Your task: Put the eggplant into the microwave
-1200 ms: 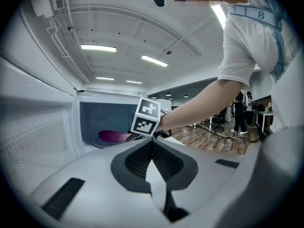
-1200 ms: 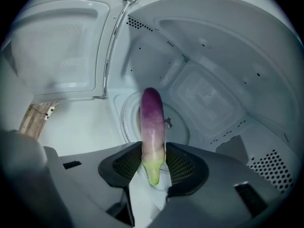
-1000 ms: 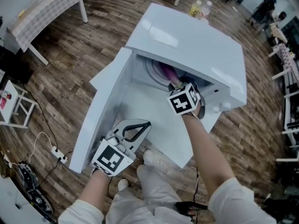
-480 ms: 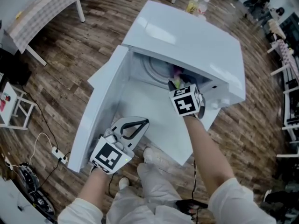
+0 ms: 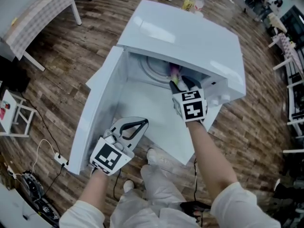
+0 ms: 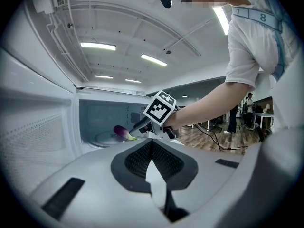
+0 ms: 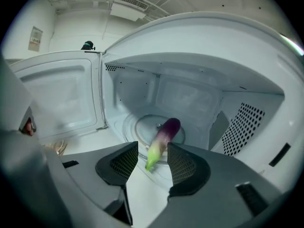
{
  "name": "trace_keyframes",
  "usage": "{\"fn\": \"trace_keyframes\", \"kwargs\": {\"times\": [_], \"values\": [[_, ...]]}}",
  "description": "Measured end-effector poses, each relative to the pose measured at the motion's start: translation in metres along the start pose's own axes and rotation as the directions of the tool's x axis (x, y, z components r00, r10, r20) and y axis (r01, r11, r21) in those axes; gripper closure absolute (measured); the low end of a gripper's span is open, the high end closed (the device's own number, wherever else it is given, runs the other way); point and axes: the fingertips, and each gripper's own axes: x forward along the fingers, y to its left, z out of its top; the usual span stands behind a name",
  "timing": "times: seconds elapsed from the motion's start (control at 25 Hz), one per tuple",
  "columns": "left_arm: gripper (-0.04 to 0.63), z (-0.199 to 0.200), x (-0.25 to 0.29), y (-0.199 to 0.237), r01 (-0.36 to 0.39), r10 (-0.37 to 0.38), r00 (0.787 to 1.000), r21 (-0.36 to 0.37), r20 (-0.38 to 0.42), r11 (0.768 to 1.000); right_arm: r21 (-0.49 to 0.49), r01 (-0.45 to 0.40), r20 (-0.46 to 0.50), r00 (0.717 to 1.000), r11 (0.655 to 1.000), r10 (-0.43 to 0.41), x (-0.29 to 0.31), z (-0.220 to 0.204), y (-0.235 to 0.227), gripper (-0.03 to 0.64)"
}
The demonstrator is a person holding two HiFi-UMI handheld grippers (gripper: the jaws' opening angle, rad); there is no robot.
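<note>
A white microwave stands with its door swung wide to the left. The eggplant, purple with a green stem end, lies on the glass turntable inside; it also shows as eggplant and eggplant. My right gripper is at the cavity mouth, open; in the right gripper view the stem end shows in the gap of the right gripper, and the pads are clear of it. My left gripper is shut on nothing, low by the open door, shown shut as left gripper.
The microwave sits on a wooden floor. Two bottles stand beyond it. A table is at the upper left and a power strip with cables at the lower left. The person's shoe is just below the door.
My right gripper has drawn back a little from the cavity, risen and rolled. The eggplant stays on the turntable. The left gripper has not moved.
</note>
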Motion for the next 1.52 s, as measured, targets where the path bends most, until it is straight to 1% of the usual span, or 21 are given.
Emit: {"fn": "trace_keyframes", "kwargs": {"times": [0.08,0.2,0.28,0.44,0.6,0.8,1.04,1.4,1.52], "values": [[0.594,0.0,0.0,0.001,0.004,-0.004,1.0,-0.01,0.006,1.0,0.033,-0.018,0.035,0.999,0.999,0.016,-0.006,0.002,0.004,0.41],[0.594,0.002,-0.002,0.001,0.013,-0.013,1.0,-0.035,0.016,0.999,0.088,-0.072,0.113,0.992,0.993,0.062,-0.019,0.009,0.014,0.41],[0.594,0.002,-0.002,0.001,0.016,-0.015,1.0,-0.053,0.019,0.998,0.114,-0.114,0.164,0.982,0.987,0.095,-0.03,0.014,0.022,0.416],[0.594,0.0,-0.001,0.002,0.02,-0.019,1.0,-0.077,0.011,0.997,0.136,-0.183,0.241,0.959,0.974,0.146,-0.052,0.016,0.038,0.442],[0.594,-0.003,0.0,-0.001,0.035,-0.035,0.999,-0.097,-0.002,0.995,0.123,-0.234,0.301,0.935,0.965,0.188,-0.079,0.017,0.05,0.465],[0.594,-0.003,0.0,-0.004,0.051,-0.05,0.999,-0.094,0.005,0.994,0.088,-0.259,0.377,0.902,0.962,0.208,-0.11,0.022,0.064,0.534],[0.594,-0.002,0.001,-0.009,0.062,-0.062,0.998,-0.113,0.007,0.992,0.086,-0.279,0.41,0.885,0.957,0.221,-0.136,0.014,0.079,0.566],[0.594,-0.003,0.003,-0.014,0.085,-0.084,0.996,-0.13,0.012,0.988,0.085,-0.314,0.426,0.869,0.946,0.25,-0.159,-0.002,0.096,0.572],[0.594,-0.006,0.004,-0.016,0.098,-0.098,0.995,-0.127,0.013,0.987,0.08,-0.324,0.439,0.86,0.943,0.258,-0.168,-0.005,0.102,0.572]]}}
